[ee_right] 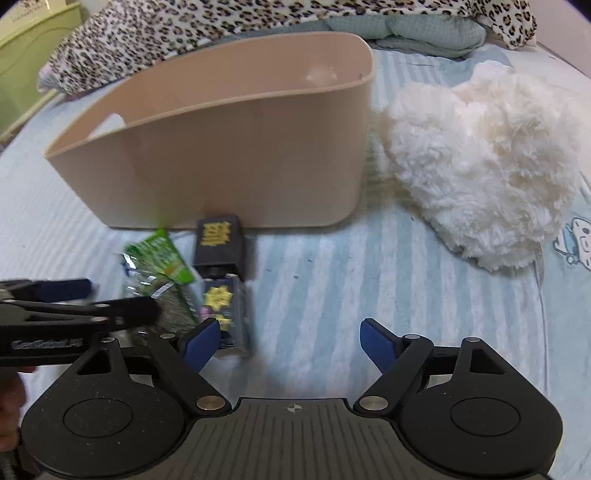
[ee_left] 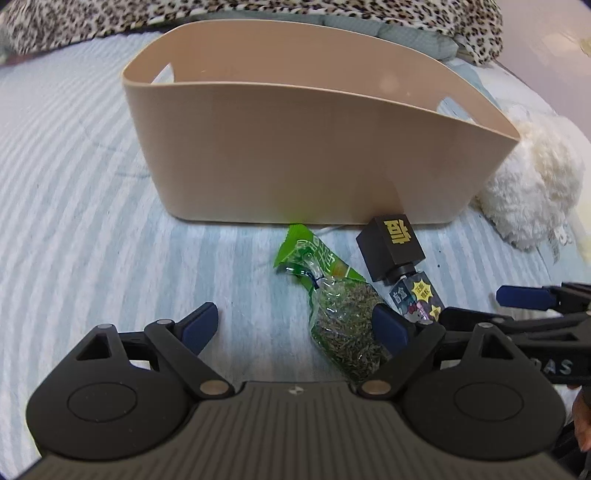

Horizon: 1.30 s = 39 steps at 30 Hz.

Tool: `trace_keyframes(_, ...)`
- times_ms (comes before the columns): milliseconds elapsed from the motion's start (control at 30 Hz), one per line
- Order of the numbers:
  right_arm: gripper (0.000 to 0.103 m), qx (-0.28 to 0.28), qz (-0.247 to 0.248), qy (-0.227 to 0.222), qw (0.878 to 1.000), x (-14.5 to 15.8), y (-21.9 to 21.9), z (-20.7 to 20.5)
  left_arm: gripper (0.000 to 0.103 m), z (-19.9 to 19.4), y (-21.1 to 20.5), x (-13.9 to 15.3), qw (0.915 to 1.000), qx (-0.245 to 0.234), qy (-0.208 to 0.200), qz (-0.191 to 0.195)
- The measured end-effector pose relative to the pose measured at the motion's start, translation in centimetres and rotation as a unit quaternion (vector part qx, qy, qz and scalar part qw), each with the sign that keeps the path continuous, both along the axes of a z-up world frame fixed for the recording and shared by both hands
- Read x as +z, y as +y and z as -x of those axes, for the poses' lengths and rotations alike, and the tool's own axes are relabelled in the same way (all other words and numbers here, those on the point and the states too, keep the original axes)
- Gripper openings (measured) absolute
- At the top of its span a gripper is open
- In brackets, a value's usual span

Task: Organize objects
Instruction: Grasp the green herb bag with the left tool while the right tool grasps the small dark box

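Observation:
A beige plastic bin (ee_left: 295, 158) stands on the striped bedsheet; it also shows in the right wrist view (ee_right: 221, 155). In front of it lie a green snack bag (ee_left: 332, 314) with dark contents and a bottle with a black square cap (ee_left: 395, 251). Both show in the right wrist view: the bag (ee_right: 162, 273) and the bottle (ee_right: 221, 273). My left gripper (ee_left: 295, 325) is open, its right finger beside the bag. My right gripper (ee_right: 291, 341) is open and empty, its left finger by the bottle's base. It enters the left wrist view at right (ee_left: 535, 299).
A white fluffy plush (ee_right: 480, 162) lies right of the bin, also seen in the left wrist view (ee_left: 535, 177). A leopard-print blanket (ee_right: 184, 26) and a grey-green pillow (ee_right: 424, 33) lie behind the bin. A green cabinet (ee_right: 22, 55) stands at far left.

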State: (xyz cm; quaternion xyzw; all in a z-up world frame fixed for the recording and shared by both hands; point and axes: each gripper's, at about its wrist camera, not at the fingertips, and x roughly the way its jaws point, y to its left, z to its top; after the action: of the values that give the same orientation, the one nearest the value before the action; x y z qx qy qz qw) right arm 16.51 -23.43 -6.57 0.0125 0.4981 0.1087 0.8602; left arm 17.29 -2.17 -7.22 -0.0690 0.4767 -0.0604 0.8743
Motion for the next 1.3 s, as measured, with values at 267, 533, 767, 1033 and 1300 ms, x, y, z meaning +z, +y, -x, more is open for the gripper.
trace_keyframes(267,0.081,0.025,0.007,0.009,1.000,-0.6,1.1,-0.1,0.091,-0.5,0.2,0.2,0.9996,0.017,0.014,0.015)
trace_keyframes(533,0.052,0.031,0.028,0.012,0.999,-1.6,1.8,-0.9,0.070,-0.6,-1.4,-0.3,0.9993,0.008,0.020,0.032)
trace_keyframes(767,0.021,0.039,0.010,0.006,0.999,-1.1,1.6,-0.5,0.043,0.0,-0.5,0.0,0.9987,0.018,0.019,0.043)
trace_keyframes(1033,0.021,0.039,0.014,-0.003,0.999,0.0,1.5,0.0,0.024,1.4,0.6,1.6,0.9988,0.010,0.017,0.046)
trace_keyframes(1300,0.021,0.037,-0.010,-0.044,0.998,3.1,1.4,1.1,0.023,2.8,1.7,3.6,0.9985,0.006,0.003,0.055)
